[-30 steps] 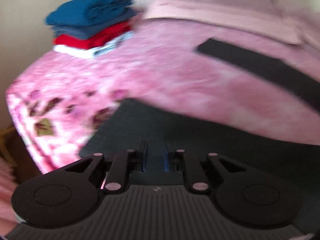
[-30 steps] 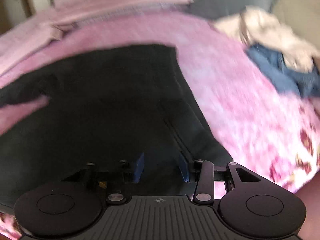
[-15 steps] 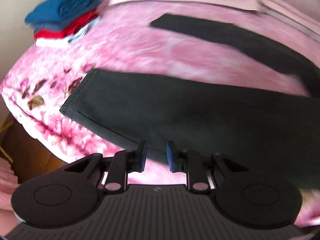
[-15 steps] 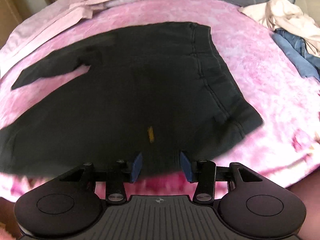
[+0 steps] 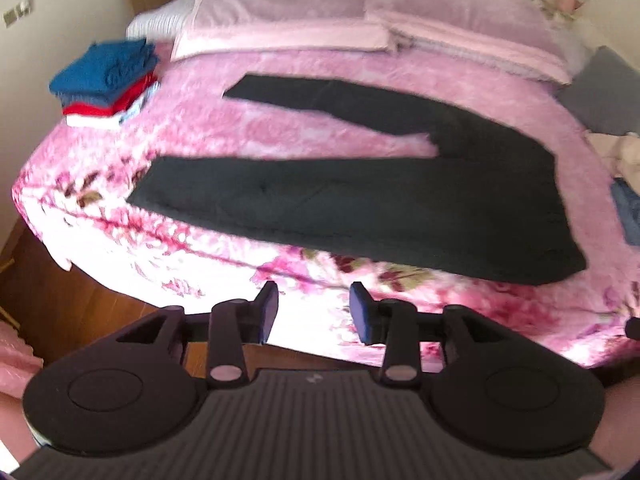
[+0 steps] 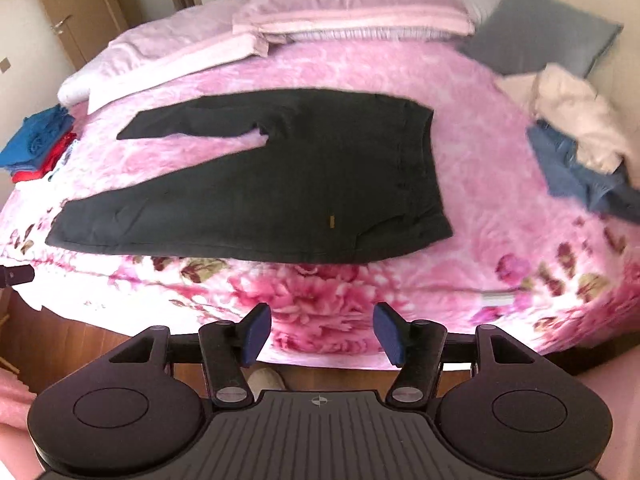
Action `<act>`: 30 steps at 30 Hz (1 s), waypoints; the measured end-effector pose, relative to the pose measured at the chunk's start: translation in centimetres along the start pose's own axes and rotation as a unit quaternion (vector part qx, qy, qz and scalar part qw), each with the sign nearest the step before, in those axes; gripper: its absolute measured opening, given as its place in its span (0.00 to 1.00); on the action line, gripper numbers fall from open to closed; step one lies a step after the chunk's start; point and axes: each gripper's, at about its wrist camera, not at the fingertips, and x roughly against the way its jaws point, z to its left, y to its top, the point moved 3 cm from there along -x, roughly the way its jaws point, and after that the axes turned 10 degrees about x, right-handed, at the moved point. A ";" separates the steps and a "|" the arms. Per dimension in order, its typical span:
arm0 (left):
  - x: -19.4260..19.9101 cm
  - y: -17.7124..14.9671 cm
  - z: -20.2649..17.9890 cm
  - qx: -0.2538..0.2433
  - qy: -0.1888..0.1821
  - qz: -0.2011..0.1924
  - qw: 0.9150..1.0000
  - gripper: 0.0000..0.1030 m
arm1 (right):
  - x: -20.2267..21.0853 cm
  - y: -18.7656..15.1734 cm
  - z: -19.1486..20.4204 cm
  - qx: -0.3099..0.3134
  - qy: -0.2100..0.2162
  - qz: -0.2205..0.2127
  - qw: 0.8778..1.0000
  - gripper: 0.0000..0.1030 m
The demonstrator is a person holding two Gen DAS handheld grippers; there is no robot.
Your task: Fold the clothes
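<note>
The left gripper (image 5: pixel 313 307) has its jaws spread apart with nothing between them, and it hangs off the near edge of the bed (image 5: pixel 224 276), above the wooden floor (image 5: pixel 60 304). The right gripper (image 6: pixel 320 334) is likewise wide and empty, also short of the bed's edge, with the floral border of the pink blanket (image 6: pixel 320 292) just ahead of its blue pads (image 6: pixel 256 330).

Ahead of both grippers, a pair of dark trousers (image 6: pixel 280 192) lies flat on the blanket, apart from either gripper. The waistband is to the right, and the two legs run leftward and splay apart, the nearer leg lying close along the bed's edge.

Far ahead and left of the left gripper, a stack of folded clothes (image 5: pixel 106 80) in blue, red and white sits at the bed's corner. Far right of the right gripper lies a loose heap of cream and blue garments (image 6: pixel 576 148), with a grey pillow (image 6: pixel 540 28) beyond it. Pink pillows (image 6: pixel 344 12) line the far end.
</note>
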 end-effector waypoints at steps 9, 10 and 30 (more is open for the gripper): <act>6.2 -0.6 -2.2 -0.013 -0.015 -0.029 0.999 0.47 | 4.5 -0.8 1.6 0.030 0.004 0.001 1.000 0.70; 6.5 -0.8 -2.2 -0.015 -0.015 -0.028 0.999 0.47 | 4.6 -0.9 1.7 0.030 0.004 0.004 1.000 0.70; 9.1 -2.2 -2.3 -0.031 -0.017 -0.018 0.999 0.50 | 6.1 -2.0 3.3 0.032 0.006 0.035 0.999 0.70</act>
